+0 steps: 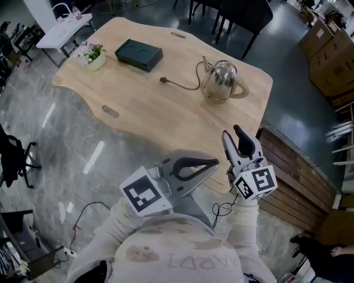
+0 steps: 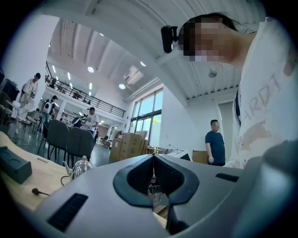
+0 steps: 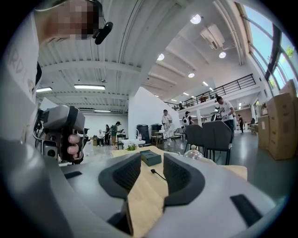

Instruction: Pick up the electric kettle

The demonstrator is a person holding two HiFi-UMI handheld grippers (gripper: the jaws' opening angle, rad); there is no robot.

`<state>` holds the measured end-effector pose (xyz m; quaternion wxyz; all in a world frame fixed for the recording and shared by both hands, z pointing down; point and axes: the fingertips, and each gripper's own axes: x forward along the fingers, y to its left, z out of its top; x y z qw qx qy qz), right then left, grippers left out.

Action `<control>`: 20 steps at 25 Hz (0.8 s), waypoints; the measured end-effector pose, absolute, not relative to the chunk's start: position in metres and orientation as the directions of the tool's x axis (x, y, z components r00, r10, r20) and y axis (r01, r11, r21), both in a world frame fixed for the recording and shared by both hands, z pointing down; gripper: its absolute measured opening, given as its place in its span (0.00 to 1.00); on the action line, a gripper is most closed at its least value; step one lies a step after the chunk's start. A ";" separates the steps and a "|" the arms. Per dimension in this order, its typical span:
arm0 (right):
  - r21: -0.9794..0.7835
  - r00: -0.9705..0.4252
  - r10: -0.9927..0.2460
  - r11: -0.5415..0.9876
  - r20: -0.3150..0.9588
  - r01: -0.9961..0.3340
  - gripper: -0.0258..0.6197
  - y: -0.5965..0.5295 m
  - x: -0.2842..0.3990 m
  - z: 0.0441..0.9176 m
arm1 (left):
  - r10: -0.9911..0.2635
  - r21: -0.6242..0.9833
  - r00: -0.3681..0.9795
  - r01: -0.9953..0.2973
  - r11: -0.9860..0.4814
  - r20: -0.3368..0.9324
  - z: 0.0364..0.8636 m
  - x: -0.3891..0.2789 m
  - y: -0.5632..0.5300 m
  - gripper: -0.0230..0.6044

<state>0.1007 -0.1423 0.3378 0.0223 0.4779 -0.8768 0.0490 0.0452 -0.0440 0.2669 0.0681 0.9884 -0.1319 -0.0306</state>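
The head view alone sets out the whole layout: the electric kettle (image 1: 220, 77) stands upright on the wooden surface (image 1: 166, 110), towards its far right side, handle turned to the right. Both tools are well short of the kettle, at the surface's near edge. The right tool (image 1: 232, 134) is the closer one, straight below the kettle in that view; the left tool (image 1: 214, 162) sits further off, down and to the left.

The left gripper view shows the left tool (image 2: 153, 157) with jaws pressed together and nothing pinched. The kettle (image 2: 81, 167) is small and off to the left of them.

The right gripper view shows the right tool (image 3: 151, 158) spread, with only bare wood between the jaws. The kettle (image 3: 195, 154) peeps over the right jaw (its lower body is hidden).

A black cord (image 1: 180, 84) trails from the kettle to its left and ends in a plug. Further left of the kettle lie a dark box (image 1: 138, 54) and a small flower pot (image 1: 91, 55). Dark chairs (image 1: 243, 14) stand beyond the kettle, and cardboard boxes (image 1: 329, 52) to its right on the floor.
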 end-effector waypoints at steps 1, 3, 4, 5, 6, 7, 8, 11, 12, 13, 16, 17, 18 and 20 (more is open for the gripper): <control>-0.067 -0.540 -0.836 0.536 0.093 -0.842 0.25 -0.149 0.105 0.341 | -0.264 0.148 0.964 -0.256 -0.955 -0.041 0.268 0.049 -0.049 0.06; -0.071 -0.536 -0.838 0.531 0.105 -0.845 0.25 -0.162 0.113 0.347 | -0.264 0.157 0.964 -0.255 -0.954 -0.039 0.268 0.056 -0.058 0.06; -0.071 -0.534 -0.838 0.529 0.111 -0.846 0.25 -0.168 0.117 0.351 | -0.264 0.160 0.964 -0.255 -0.954 -0.038 0.269 0.059 -0.062 0.05; -0.072 -0.532 -0.839 0.527 0.117 -0.847 0.25 -0.175 0.121 0.354 | -0.263 0.161 0.964 -0.254 -0.954 -0.036 0.270 0.062 -0.066 0.06; -0.073 -0.531 -0.839 0.526 0.123 -0.848 0.25 -0.181 0.125 0.357 | -0.263 0.162 0.964 -0.254 -0.953 -0.034 0.271 0.065 -0.070 0.06; -0.074 -0.530 -0.838 0.525 0.129 -0.848 0.25 -0.187 0.129 0.359 | -0.263 0.165 0.964 -0.255 -0.953 -0.031 0.271 0.068 -0.075 0.06; -0.075 -0.529 -0.838 0.524 0.134 -0.848 0.25 -0.193 0.133 0.362 | -0.263 0.168 0.964 -0.255 -0.952 -0.027 0.272 0.072 -0.079 0.06; -0.081 -0.529 -0.836 0.523 0.147 -0.849 0.25 -0.210 0.143 0.369 | -0.263 0.177 0.965 -0.256 -0.950 -0.016 0.277 0.080 -0.093 0.05; -0.085 -0.530 -0.835 0.523 0.150 -0.848 0.25 -0.215 0.145 0.372 | -0.263 0.179 0.965 -0.256 -0.950 -0.013 0.278 0.083 -0.097 0.06; -0.089 -0.530 -0.834 0.523 0.153 -0.848 0.25 -0.219 0.148 0.375 | -0.263 0.183 0.965 -0.257 -0.949 -0.010 0.280 0.086 -0.102 0.06; -0.094 -0.531 -0.830 0.523 0.168 -0.847 0.26 -0.234 0.158 0.384 | -0.265 0.192 0.964 -0.259 -0.946 -0.002 0.284 0.096 -0.114 0.06; -0.095 -0.531 -0.829 0.523 0.173 -0.847 0.26 -0.238 0.161 0.388 | -0.265 0.195 0.964 -0.260 -0.946 0.000 0.286 0.099 -0.118 0.06; -0.097 -0.531 -0.828 0.522 0.179 -0.847 0.26 -0.243 0.165 0.392 | -0.265 0.199 0.964 -0.260 -0.945 0.003 0.288 0.101 -0.122 0.06; -0.100 -0.529 -0.827 0.520 0.191 -0.848 0.26 -0.252 0.172 0.400 | -0.266 0.207 0.964 -0.262 -0.943 0.011 0.292 0.106 -0.131 0.06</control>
